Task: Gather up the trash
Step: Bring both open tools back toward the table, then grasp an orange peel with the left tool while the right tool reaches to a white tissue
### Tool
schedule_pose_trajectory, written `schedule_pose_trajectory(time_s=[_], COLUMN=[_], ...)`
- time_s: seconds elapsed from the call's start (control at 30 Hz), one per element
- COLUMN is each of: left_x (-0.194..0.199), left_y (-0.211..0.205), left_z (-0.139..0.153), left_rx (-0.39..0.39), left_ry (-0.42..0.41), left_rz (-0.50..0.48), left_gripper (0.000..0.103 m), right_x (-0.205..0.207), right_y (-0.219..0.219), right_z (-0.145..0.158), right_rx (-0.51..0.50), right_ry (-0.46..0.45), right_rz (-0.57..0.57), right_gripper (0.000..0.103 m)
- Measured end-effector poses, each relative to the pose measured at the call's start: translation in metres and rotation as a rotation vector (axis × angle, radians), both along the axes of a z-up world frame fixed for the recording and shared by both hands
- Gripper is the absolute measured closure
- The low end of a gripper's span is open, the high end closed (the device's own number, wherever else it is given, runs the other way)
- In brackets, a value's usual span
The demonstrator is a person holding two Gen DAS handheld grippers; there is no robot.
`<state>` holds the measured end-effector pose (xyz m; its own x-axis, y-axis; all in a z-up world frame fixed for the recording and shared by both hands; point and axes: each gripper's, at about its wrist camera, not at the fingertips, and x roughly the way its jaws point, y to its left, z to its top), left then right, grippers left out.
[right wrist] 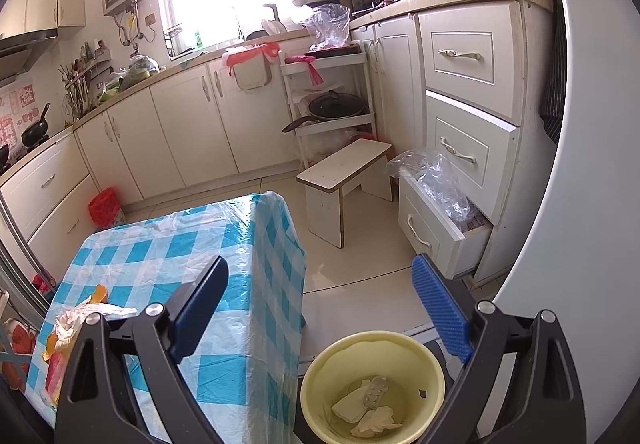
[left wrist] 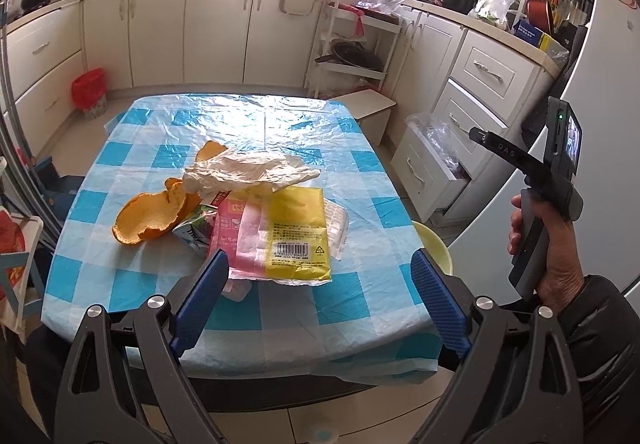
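On the tabletop [left wrist: 120,284] the trash lies heaped: wrapper [left wrist: 298,240], tissue [left wrist: 248,172], peel [left wrist: 148,216]. My left tool [left wrist: 320,296] hangs wide open and empty before it; I'd pinch the wrapper's near edge. My right tool [right wrist: 320,304], open and empty, hovers over the bucket [right wrist: 320,364].
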<state>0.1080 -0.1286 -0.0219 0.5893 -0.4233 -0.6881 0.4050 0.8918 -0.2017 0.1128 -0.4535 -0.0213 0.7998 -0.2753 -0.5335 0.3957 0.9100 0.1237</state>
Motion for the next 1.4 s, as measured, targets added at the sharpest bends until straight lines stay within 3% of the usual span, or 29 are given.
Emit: schedule_pose_trajectory(time_s=[0.1,0.23,0.4,0.53,0.8,0.97,1.13,1.17,1.23,1.27,1.3,1.4], left_x=[-0.001,-0.001,0.009,0.019,0.066,0.126,0.169,0.172,0.177,0.180,0.179,0.175], left_y=[0.015,0.059,0.126,0.155,0.153,0.154,0.132,0.128,0.123,0.122,0.121,0.118], left_z=[-0.002,-0.011,-0.041,-0.056,-0.069,-0.080,-0.107,-0.111,-0.119,-0.122,-0.121,-0.120], left_rx=[0.018,0.066,0.081,0.078,0.167,0.170,0.244,0.255,0.261,0.244,0.224,0.220], left_ry=[-0.010,-0.023,0.052,0.091,0.018,0.052,0.090,0.092,0.108,0.126,0.122,0.112], left_rz=[0.021,0.117,0.269,0.326,0.302,0.326,0.238,0.223,0.195,0.175,0.166,0.142], left_gripper=[0.015,0.015,0.015,0.015,0.015,0.017,0.025,0.031,0.050,0.067,0.077,0.091], right_x=[0.000,-0.001,-0.005,-0.006,-0.009,-0.010,-0.008,-0.006,-0.003,-0.001,0.001,0.009], right_y=[0.001,0.003,0.008,0.013,0.019,0.019,0.015,0.014,0.013,0.013,0.014,0.020], right_z=[0.000,0.001,0.001,0.001,-0.001,-0.003,-0.006,-0.007,-0.008,-0.009,-0.009,-0.006], right_rx=[0.001,0.009,0.011,0.018,0.048,0.052,0.103,0.115,0.134,0.140,0.145,0.147], right_ry=[-0.002,-0.015,-0.028,-0.029,-0.025,-0.022,-0.024,-0.023,-0.020,-0.019,-0.018,-0.025], right_rz=[0.002,0.005,0.023,0.036,0.062,0.067,0.070,0.072,0.078,0.082,0.088,0.117], right_gripper=[0.014,0.014,0.014,0.014,0.014,0.014,0.014,0.014,0.014,0.014,0.014,0.014])
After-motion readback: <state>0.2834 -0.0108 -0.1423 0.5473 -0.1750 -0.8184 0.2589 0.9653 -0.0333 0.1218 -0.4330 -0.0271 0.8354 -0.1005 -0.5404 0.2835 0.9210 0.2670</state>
